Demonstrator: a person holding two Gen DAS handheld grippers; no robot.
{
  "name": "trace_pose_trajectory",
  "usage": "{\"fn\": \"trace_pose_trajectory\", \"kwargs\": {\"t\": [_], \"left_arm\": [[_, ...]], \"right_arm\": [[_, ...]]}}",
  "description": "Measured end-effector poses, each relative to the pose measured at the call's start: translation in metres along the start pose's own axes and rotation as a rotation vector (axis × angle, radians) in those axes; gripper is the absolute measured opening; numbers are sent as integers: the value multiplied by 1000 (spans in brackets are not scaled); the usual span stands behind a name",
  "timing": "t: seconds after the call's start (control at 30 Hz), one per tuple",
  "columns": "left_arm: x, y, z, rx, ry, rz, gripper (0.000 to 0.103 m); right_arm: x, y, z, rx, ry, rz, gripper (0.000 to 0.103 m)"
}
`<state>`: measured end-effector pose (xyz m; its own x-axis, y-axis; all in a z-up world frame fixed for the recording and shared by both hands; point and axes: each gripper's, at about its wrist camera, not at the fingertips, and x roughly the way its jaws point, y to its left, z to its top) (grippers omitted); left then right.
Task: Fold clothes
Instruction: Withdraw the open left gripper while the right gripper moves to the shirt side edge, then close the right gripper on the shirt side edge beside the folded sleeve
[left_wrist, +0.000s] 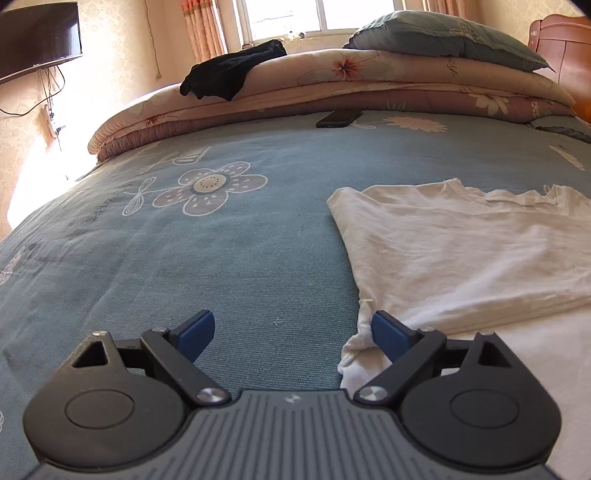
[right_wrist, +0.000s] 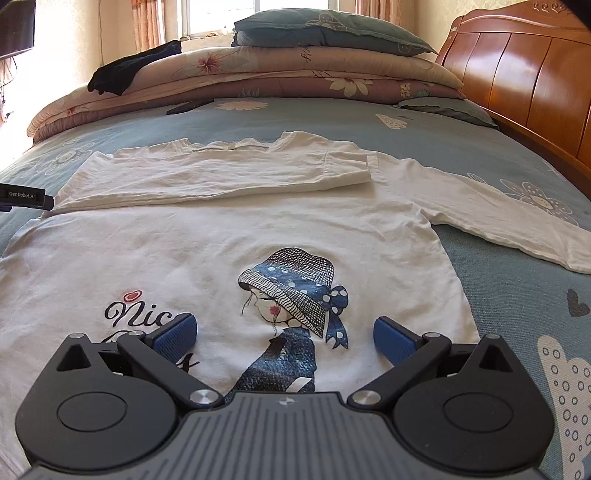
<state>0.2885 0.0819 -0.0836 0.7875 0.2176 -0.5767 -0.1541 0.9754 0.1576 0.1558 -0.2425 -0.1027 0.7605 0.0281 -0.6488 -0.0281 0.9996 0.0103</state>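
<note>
A white long-sleeved shirt (right_wrist: 221, 236) with a printed girl in a blue hat lies flat on the blue bedspread (right_wrist: 332, 118). Its far side and one sleeve are folded over the body. The other sleeve (right_wrist: 509, 218) stretches out to the right. My right gripper (right_wrist: 284, 332) hovers open just above the print, nothing between its blue pads. In the left wrist view the shirt (left_wrist: 461, 254) lies to the right. My left gripper (left_wrist: 293, 328) is open at the shirt's left edge, its right pad (left_wrist: 388, 332) touching a bunched bit of white cloth. The left gripper's tip (right_wrist: 26, 195) shows at the far left of the right wrist view.
Folded quilts (right_wrist: 258, 74) with a pillow (right_wrist: 325, 29) on top lie across the far side of the bed. A black garment (left_wrist: 232, 70) drapes over the quilts. A dark phone (left_wrist: 340, 117) rests on the bedspread. The wooden headboard (right_wrist: 524, 74) stands at right.
</note>
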Motion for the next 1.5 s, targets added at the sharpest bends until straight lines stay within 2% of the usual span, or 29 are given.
{"fn": "trace_pose_trajectory", "kwargs": {"t": [0.07,0.2,0.23,0.27,0.33,0.37,0.47,0.53,0.57,0.67,0.73,0.9,0.93,0.97,1.0,1.27,1.37,1.43,1.5], "left_arm": [[-11,0,11,-7,-75,-37,91],[-22,-4,17,-79,-154,-295,93],[-21,-9,15,-76,-147,-352,93],[-17,-13,12,-65,-141,-374,93],[-7,-19,8,-45,-118,-377,93],[-2,-19,7,-45,-95,-378,93],[16,-11,3,-112,4,-444,93],[20,-8,0,-138,26,-448,92],[22,-7,-1,-151,38,-451,92],[26,-4,-5,-177,64,-452,93],[26,-9,-6,-135,58,-435,93],[24,-14,-6,-91,52,-421,94],[24,-14,-6,-91,53,-423,94],[24,-13,-6,-90,53,-424,94],[24,-13,-6,-89,54,-426,95],[25,-5,-4,-115,53,-448,95],[23,2,-1,-144,51,-462,95],[23,8,1,-162,50,-471,95],[22,13,3,-181,48,-480,95]], "right_arm": [[-4,1,6,-24,-11,10,103],[-25,0,33,-53,-53,53,103],[-28,-2,42,-47,-57,69,103],[-30,-5,53,-30,-58,84,103],[-34,-13,74,5,-61,115,103],[-33,-18,84,42,-60,137,100],[-8,-47,111,238,-46,214,91],[27,-73,124,416,10,279,83],[42,-83,126,481,32,284,77],[84,-102,120,625,85,238,64],[112,-115,117,720,120,207,61],[127,-119,112,786,60,188,56],[130,-117,113,771,61,169,46],[132,-116,114,756,69,142,25],[133,-114,115,739,84,108,15],[114,-117,115,713,99,89,14],[113,-118,114,709,135,44,20],[100,-114,120,665,132,2,25],[84,-108,128,611,117,-23,27]]}}
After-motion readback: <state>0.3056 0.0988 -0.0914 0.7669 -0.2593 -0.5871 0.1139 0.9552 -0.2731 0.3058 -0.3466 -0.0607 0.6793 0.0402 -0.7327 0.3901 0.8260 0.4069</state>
